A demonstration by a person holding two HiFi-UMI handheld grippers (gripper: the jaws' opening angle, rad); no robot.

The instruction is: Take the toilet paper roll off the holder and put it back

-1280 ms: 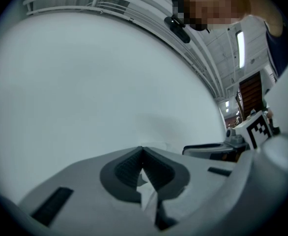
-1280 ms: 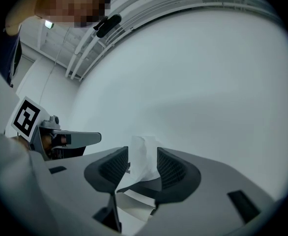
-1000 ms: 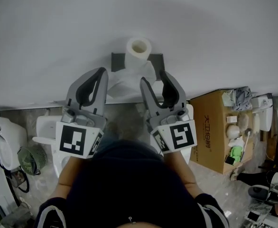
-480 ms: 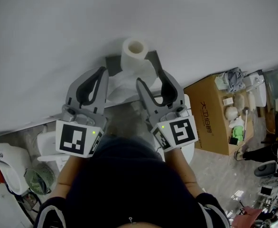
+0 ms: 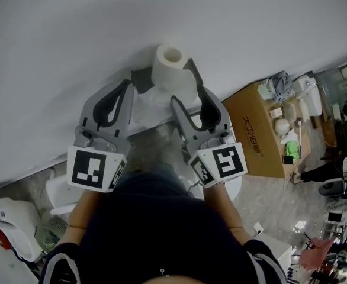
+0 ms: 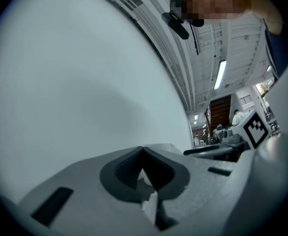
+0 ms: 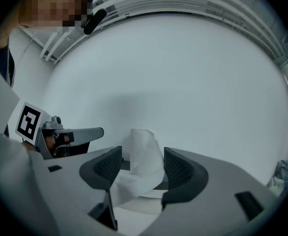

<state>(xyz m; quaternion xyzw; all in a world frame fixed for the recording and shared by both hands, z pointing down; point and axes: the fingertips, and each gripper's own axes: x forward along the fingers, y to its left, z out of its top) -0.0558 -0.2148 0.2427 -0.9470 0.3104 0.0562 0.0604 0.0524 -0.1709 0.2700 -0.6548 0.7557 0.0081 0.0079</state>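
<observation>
One toilet paper roll [image 5: 170, 64] on one holder [image 5: 139, 79]. Two grippers: left gripper [image 5: 124, 87] jaws together; right gripper [image 5: 188, 96] jaws just opening, loose paper between, unpressed.

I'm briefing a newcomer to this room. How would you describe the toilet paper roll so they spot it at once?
Start at the white wall. A dark grey holder sits against it, and the toilet paper roll stands there: the only white cylinder, hollow core showing.
</observation>
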